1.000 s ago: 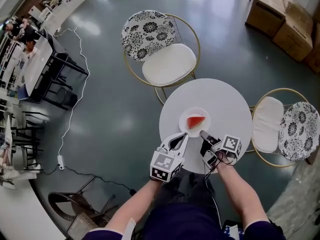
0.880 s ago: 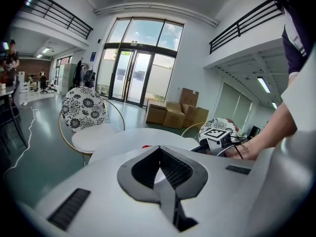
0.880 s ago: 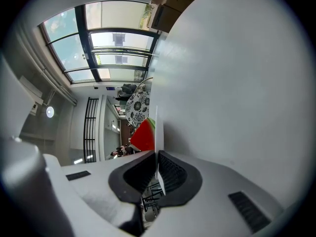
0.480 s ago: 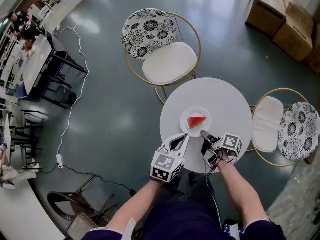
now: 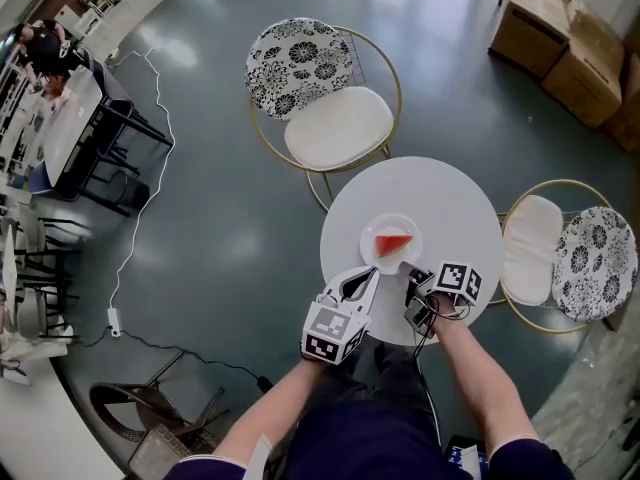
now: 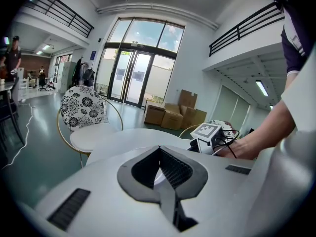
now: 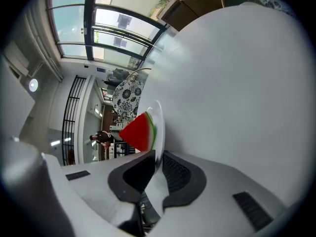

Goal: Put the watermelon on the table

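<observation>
A red watermelon slice (image 5: 392, 243) lies on a small white plate (image 5: 368, 238) near the front of the round white table (image 5: 450, 203). My right gripper (image 5: 408, 268) reaches the plate's near rim from the right. In the right gripper view the plate (image 7: 159, 120) runs edge-on between the two pads, which are shut on its rim, with the watermelon slice (image 7: 138, 131) just beyond the right gripper (image 7: 157, 154). My left gripper (image 5: 370, 274) rests at the table's front edge, tips close to the plate's left rim. In its own view the left gripper (image 6: 159, 149) is shut and holds nothing.
Two gold-framed chairs with patterned backs stand by the table, one behind (image 5: 320, 98) and one to the right (image 5: 560, 253). Cardboard boxes (image 5: 560, 38) sit at the far right. A white cable (image 5: 140, 218) trails over the grey floor on the left.
My right gripper has rolled and edged slightly toward the plate. The plate, the watermelon and the left gripper have stayed where they were.
</observation>
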Tool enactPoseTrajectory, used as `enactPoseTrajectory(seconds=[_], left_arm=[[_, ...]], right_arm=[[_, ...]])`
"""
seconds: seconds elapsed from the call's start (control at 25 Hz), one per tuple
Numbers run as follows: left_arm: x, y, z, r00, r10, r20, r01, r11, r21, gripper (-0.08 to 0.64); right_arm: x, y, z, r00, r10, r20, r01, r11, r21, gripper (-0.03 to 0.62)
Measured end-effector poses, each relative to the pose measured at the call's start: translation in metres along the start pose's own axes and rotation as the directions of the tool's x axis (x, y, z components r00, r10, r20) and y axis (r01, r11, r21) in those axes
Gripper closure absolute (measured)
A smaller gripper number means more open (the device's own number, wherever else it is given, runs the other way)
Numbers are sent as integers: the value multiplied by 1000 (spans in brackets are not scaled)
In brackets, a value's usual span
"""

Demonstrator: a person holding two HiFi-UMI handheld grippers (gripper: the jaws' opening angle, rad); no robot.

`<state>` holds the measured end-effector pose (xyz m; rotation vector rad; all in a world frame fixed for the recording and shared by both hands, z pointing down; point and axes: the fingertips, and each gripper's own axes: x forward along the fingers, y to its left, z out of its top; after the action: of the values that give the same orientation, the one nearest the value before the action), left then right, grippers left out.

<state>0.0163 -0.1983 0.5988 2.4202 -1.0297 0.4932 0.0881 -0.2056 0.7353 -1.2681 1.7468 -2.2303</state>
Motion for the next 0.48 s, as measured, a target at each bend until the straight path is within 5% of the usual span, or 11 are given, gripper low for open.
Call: enactPoseTrajectory(seconds=[0.48], left_arm=[[-15, 4, -4, 1000, 7, 13, -7, 1000, -20, 555]], right_arm=[[2, -9, -4, 977, -213, -22, 208, 970, -124, 514]])
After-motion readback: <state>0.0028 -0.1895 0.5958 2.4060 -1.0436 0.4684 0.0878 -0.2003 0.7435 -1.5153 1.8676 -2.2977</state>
